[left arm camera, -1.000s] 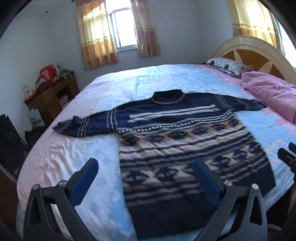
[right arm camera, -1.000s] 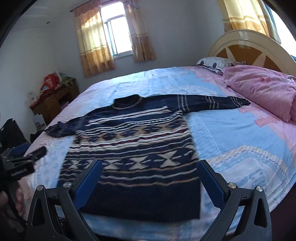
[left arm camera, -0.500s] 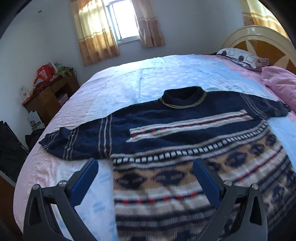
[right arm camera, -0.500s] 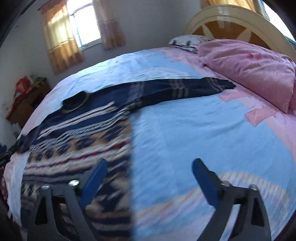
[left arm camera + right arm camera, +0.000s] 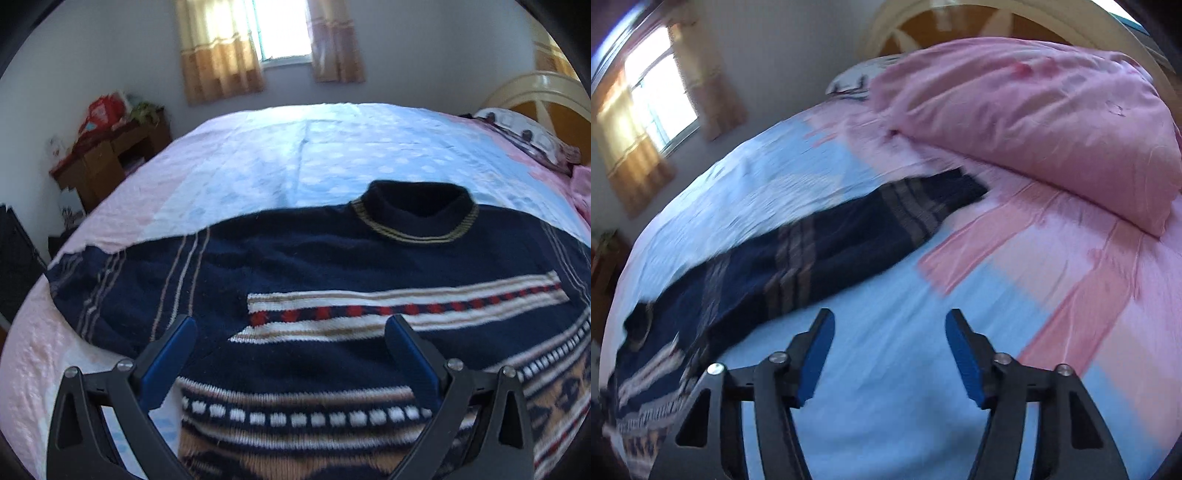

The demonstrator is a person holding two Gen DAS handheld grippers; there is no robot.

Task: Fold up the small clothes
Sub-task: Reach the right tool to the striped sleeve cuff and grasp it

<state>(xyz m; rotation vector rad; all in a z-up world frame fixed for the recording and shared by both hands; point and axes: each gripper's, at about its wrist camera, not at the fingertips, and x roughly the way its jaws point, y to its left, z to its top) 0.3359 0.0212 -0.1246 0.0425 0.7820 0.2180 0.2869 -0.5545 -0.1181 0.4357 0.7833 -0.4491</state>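
left wrist view: sweater (image 5: 332,266) hem cut off at 6 o'clock, its far sleeve lost past 3 o'clock. right wrist view: whole frame motion-blurred; sweater body smeared and cut at 8 o'clock; pillow (image 5: 849,79) print at 12 o'clock unreadable; headboard (image 5: 960,22) cropped.

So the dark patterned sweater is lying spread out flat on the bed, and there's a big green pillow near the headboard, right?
Not quite: the pillow is pink, not green, as the right wrist view shows. The rest holds: the dark patterned sweater lies spread flat on the bed.
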